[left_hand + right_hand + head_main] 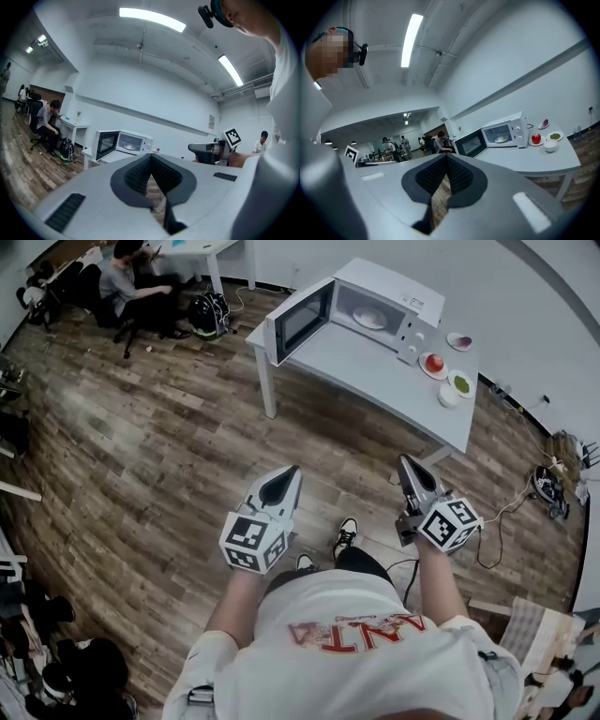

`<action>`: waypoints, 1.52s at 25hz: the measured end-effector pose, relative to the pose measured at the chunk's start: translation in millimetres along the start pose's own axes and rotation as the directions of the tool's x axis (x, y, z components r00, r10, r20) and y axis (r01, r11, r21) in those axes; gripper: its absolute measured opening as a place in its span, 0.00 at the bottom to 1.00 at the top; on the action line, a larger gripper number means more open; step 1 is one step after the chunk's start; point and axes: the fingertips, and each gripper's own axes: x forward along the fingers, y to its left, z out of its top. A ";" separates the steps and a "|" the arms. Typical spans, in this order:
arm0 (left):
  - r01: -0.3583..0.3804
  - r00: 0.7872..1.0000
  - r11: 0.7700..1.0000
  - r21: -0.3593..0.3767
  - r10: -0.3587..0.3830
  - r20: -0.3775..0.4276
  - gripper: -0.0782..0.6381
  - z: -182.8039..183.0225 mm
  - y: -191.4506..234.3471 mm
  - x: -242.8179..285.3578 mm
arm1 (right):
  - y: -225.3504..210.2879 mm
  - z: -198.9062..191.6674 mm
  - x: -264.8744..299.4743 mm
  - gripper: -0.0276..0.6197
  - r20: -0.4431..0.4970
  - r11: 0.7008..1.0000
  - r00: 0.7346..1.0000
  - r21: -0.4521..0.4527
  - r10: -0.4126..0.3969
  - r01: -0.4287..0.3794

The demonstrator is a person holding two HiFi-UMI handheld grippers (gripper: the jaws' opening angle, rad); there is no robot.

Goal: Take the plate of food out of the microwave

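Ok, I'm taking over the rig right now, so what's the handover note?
Shut and empty: left hand-held gripper and right hand-held gripper, both over the floor, short of the table.
The microwave stands on the table, door open, plate of food inside.
Done: door open.
To do: reach in, grip the plate, bring it out.

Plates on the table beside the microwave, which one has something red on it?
The plate right by the microwave's knobs, holding a round red fruit. The other two hold green food and a purple piece.
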 end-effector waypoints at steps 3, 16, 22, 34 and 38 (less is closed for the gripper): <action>-0.002 1.000 1.000 -0.007 0.002 0.011 0.12 4.7 11.6 8.1 | -2.2 0.9 20.0 0.05 -0.015 1.000 1.000 -0.004 0.014 -0.014; -0.045 0.999 0.999 0.022 0.044 0.029 0.12 43.7 50.3 83.2 | -55.8 34.5 98.9 0.05 -0.003 0.997 0.998 0.017 0.069 -0.069; -0.046 0.999 0.998 0.040 0.045 0.028 0.12 63.8 48.9 157.5 | -124.8 62.1 122.8 0.05 0.016 0.997 0.998 0.055 0.056 -0.057; -0.065 0.998 0.997 0.053 0.066 -0.015 0.12 72.5 43.9 311.8 | -271.9 86.2 149.1 0.05 -0.013 0.991 1.000 0.134 0.008 -0.006; -0.073 0.996 0.996 0.055 0.076 -0.049 0.12 70.8 43.3 342.8 | -290.3 86.4 162.4 0.05 0.007 0.984 1.000 0.178 0.024 -0.025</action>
